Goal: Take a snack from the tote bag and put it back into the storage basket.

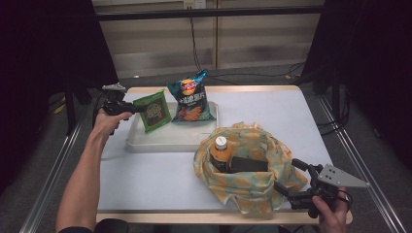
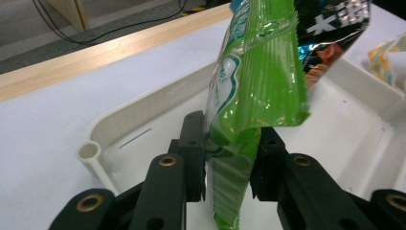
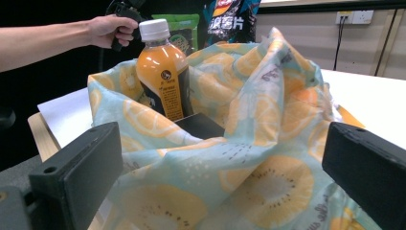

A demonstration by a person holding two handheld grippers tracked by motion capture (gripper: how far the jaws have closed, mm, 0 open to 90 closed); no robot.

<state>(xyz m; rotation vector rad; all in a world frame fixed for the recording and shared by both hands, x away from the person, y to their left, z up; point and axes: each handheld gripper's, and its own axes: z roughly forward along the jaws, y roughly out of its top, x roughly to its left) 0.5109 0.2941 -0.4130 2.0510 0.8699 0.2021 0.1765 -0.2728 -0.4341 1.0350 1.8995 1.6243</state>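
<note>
Left tongs [image 2: 229,163] clamped on green packet [image 2: 253,86]

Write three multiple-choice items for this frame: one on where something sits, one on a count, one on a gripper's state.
1. Where does the orange drink bottle with the white cap stand?
A. in the white plastic tray
B. inside the fruit-print cloth bag
C. on the bare table

2. How many snack packets are at the white plastic tray?
A. one
B. two
C. four

3. What is the left gripper doing?
A. hanging open above the table
B. gripping the bottle
C. clamped on the green snack packet

Answers:
1. B: the bottle rises from the fruit-print cloth bag.
2. B: the green snack packet and a dark blue crisp bag are there.
3. C: its jaws pinch the green packet's edge.
</note>
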